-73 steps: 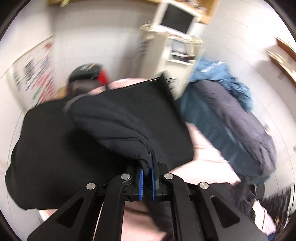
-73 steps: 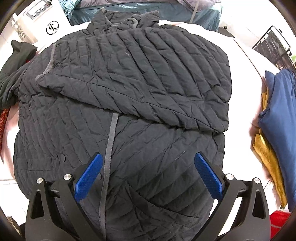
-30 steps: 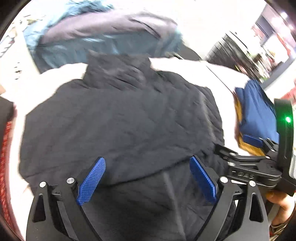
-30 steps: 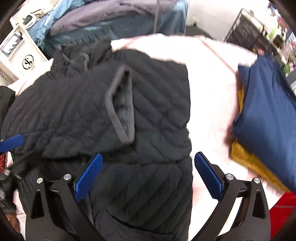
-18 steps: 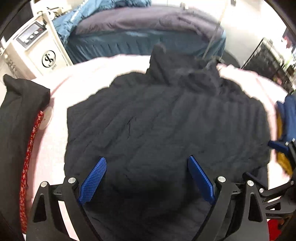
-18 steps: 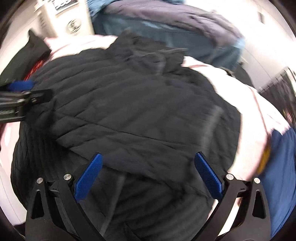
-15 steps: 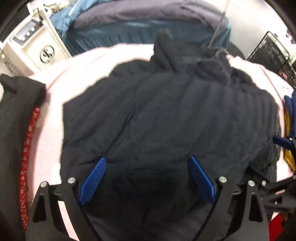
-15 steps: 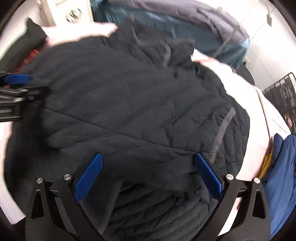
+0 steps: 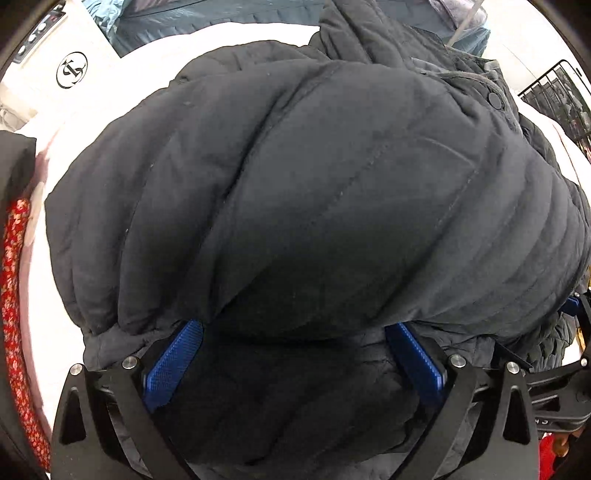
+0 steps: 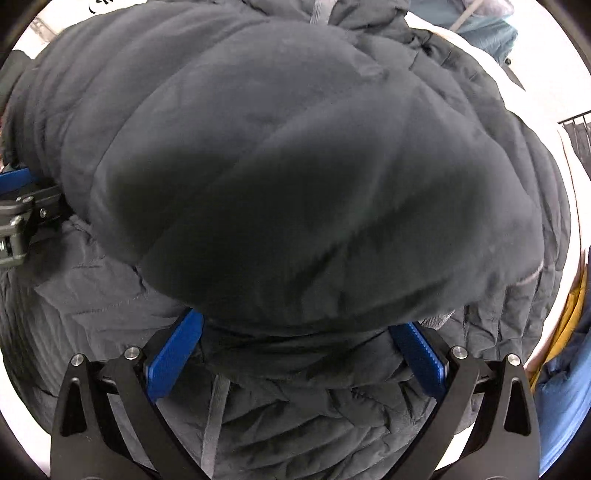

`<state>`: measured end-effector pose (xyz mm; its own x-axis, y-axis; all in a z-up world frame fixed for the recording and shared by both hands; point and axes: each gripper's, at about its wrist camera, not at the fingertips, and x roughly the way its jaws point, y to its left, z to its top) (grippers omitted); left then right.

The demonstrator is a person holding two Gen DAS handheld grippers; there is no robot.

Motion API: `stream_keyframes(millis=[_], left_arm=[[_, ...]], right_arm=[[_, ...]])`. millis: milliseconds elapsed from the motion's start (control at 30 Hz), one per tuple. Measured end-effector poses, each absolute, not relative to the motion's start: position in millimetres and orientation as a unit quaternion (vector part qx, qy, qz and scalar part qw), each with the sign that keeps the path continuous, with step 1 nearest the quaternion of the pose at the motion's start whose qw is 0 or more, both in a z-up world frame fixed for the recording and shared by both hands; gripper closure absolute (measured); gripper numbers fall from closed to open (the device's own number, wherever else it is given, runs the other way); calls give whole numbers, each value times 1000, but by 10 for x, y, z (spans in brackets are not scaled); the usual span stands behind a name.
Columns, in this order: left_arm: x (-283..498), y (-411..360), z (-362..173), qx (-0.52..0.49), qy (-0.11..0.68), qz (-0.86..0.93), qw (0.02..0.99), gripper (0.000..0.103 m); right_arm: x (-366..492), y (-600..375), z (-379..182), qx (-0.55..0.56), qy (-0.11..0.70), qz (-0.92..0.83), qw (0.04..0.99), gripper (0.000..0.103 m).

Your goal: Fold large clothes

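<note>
A dark quilted puffer jacket (image 9: 314, 192) lies on a pale pink surface (image 9: 48, 321) and fills both views (image 10: 295, 166). A folded sleeve lies across its body. My left gripper (image 9: 295, 354) is open, its blue fingers (image 9: 173, 362) pushed under the edge of the folded layer. My right gripper (image 10: 295, 354) is open too, its fingers (image 10: 421, 358) tucked under the same puffy layer further right. Each gripper shows at the edge of the other's view. The fingertips are hidden by the fabric.
A white appliance (image 9: 70, 70) with a round logo stands at the back left. A black and red garment (image 9: 14, 295) lies at the left. Folded blue (image 10: 569, 417) and mustard clothes (image 10: 565, 325) lie at the right. A dark bedding heap (image 9: 207, 14) sits behind.
The left gripper let go of the sleeve, which now lies folded across the jacket. Both open grippers have dropped close and slid under the folded layer's near edge.
</note>
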<state>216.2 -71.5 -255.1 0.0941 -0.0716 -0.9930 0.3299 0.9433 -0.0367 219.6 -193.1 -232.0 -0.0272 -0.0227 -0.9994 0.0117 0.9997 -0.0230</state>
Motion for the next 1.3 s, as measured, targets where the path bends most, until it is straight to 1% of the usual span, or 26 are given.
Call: stream_keyframes(millis=[267,433,533,733,900,967,1167,1300], left_arm=[[2173,-692,-2585,99,655,-141,736,4],[2110,-681,-2578,101,647,-142,743,5],[1998,-667,-2462,103,635,-143,753,5],[1587,-576,-2058,115,586,-145,789,6],[1045,-498,-1852,137,557,-158,804,6],[921,-394,-1853,136,561,-158,801,6],[601,109,-1951,91,596,-134,786,6],[485,440,-1880,78,596,-126,789,7]], right_arm=[[2392,-1896,-2411,-1,726,-21,687,4],[2231,-1886,-2303,0,695,-16,719,4],[2119,-1893,-2177,7,674,-17,739,4],[1607,-1961,-1778,20,627,-19,779,5],[1140,-2047,-1672,27,630,-22,776,5],[875,-2086,-1713,37,635,-25,771,5],[405,-2251,-1833,73,655,-32,751,5],[179,-2382,-1833,102,651,-27,752,5]])
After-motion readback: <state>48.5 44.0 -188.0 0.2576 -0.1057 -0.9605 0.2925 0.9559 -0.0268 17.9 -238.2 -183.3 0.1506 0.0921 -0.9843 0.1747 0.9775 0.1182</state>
